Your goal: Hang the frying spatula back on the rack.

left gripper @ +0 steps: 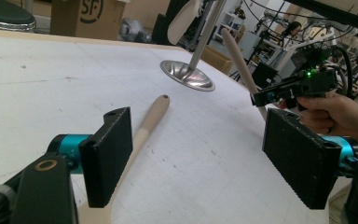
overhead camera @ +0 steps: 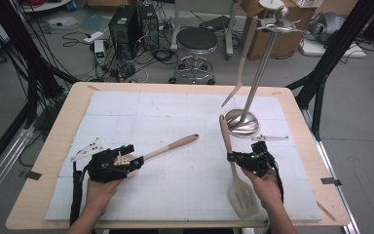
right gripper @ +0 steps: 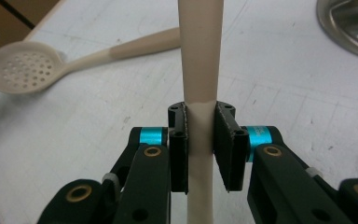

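Skimmer spoon [overhead camera: 170,145] lying on the table [overhead camera: 53,146] at left, slotted spatula [overhead camera: 234,168] at right, utensil stand [overhead camera: 253,87] behind the spatula, a utensil [overhead camera: 243,63] hanging from it, stool [overhead camera: 196,46] beyond the table's far edge.

The high view looks forward and down over the whole table [overhead camera: 53,146]. The left gripper view sits low, facing across toward the stand [left gripper: 189,74]. The right gripper view looks closely along the spatula [right gripper: 200,70], with that stand's base [right gripper: 349,28] also at its corner.
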